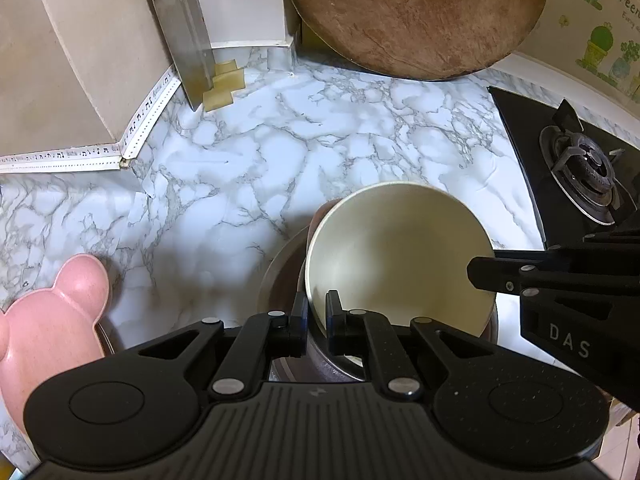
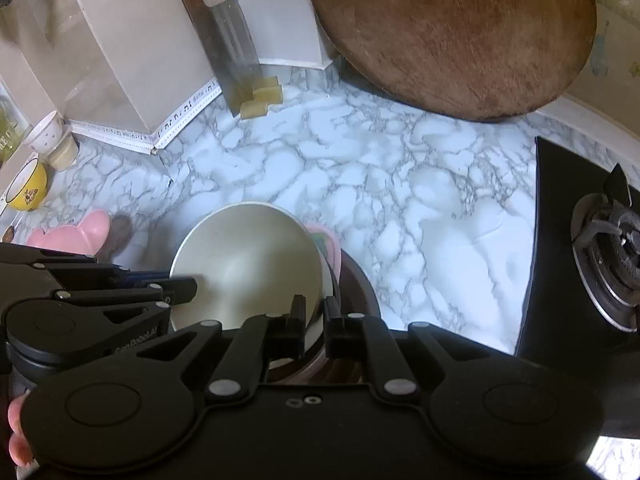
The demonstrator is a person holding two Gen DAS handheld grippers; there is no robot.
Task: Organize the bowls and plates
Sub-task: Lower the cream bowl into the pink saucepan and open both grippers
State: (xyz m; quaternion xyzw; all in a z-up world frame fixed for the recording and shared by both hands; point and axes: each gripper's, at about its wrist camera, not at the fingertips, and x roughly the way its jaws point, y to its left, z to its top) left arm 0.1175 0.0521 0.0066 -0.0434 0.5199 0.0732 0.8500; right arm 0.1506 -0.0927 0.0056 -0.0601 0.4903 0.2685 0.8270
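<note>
1. Cream bowl (image 1: 396, 256) was the piece we were handling: it hung tilted just above a dark metal bowl (image 1: 280, 280) that stood on the marbled tabletop (image 1: 248, 152).
2. Our left tool (image 1: 317, 312) was closed on the bowl's near rim, one finger inside the wall and one outside.
3. Our right tool (image 2: 316, 316) pinched the opposite side of the same rim, and in the left wrist view it reached in from the right edge.
4. We judged the step in hand to be nesting: the cream bowl was being lowered into the dark one, and it was not yet seated or level.
5. A pink dish (image 2: 326, 244) peeked out behind the cream bowl in the right wrist view; we could not tell whether it lay inside the dark bowl or behind it.
6. A pink bear-shaped plate (image 1: 48, 320) lay at the left, well apart from the stack.
7. Next, in our view, the move called for levelling the cream bowl, centring it over the dark bowl and lowering it until it rested, and only then letting go with both tools together so it would not tip.
</note>
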